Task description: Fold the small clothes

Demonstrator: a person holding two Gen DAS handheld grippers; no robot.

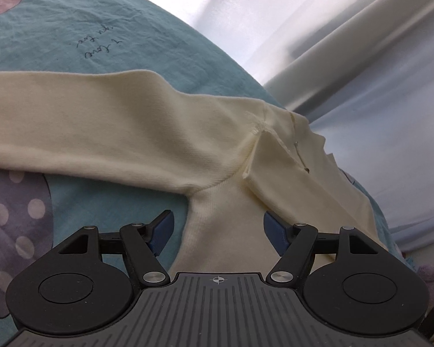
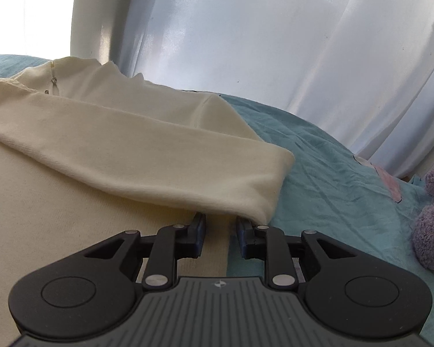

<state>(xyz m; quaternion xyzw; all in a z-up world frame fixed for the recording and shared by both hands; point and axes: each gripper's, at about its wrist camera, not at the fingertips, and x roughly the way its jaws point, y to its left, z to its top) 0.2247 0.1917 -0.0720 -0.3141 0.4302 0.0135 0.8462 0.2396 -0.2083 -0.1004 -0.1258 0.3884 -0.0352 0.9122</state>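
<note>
Left tongs [image 1: 218, 232] wide open over cream top [image 1: 130, 121]; right tongs [image 2: 220, 231] part-open at sleeve [image 2: 147, 156].

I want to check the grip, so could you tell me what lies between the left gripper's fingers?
In the left wrist view, the cream garment's body lies between the left gripper's open fingers.

Daylight comes through the pale curtain [image 2: 246, 43] behind the bed, bright enough to blow out to plain white at the top left corner of the right wrist view and to leave sheen on the folds. The cream garment [image 1: 130, 121] and teal bedsheet [image 1: 58, 29] are evenly, softly lit, with mild shadow under the sleeve fold and beneath each tool. Fisheye distortion bows the bed's far edge, the corners darken, and the curtain is slightly soft.
</note>
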